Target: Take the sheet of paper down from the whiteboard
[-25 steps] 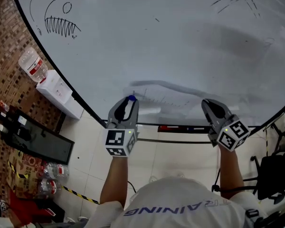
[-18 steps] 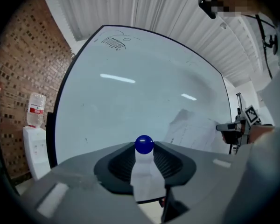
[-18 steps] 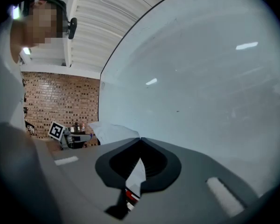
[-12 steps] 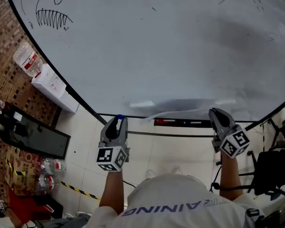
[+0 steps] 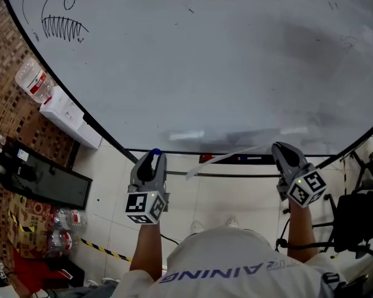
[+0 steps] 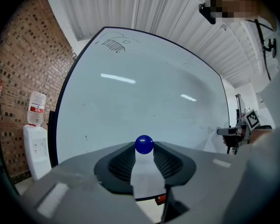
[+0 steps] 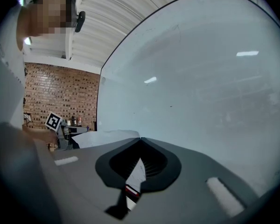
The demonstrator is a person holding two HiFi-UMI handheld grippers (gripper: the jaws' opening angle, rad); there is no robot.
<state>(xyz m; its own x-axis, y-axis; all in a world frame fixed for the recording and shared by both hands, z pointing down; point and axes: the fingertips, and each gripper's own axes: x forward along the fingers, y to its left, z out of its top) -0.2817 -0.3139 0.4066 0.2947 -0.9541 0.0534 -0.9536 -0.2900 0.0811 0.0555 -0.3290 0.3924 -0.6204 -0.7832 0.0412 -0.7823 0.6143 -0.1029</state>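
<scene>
Two grips: sheet of paper (image 5: 221, 161) pinched by its end in right gripper (image 5: 278, 149), stretching sideways toward left gripper (image 5: 153, 157), itself squeezing a blue magnet (image 6: 144, 144).

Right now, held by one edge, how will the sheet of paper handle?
Probably floppy: the sheet of paper droops away from the right gripper. Likely light, since one pinch carries it. Seen edge-on it looks thin, so tugging may tear it.
</scene>
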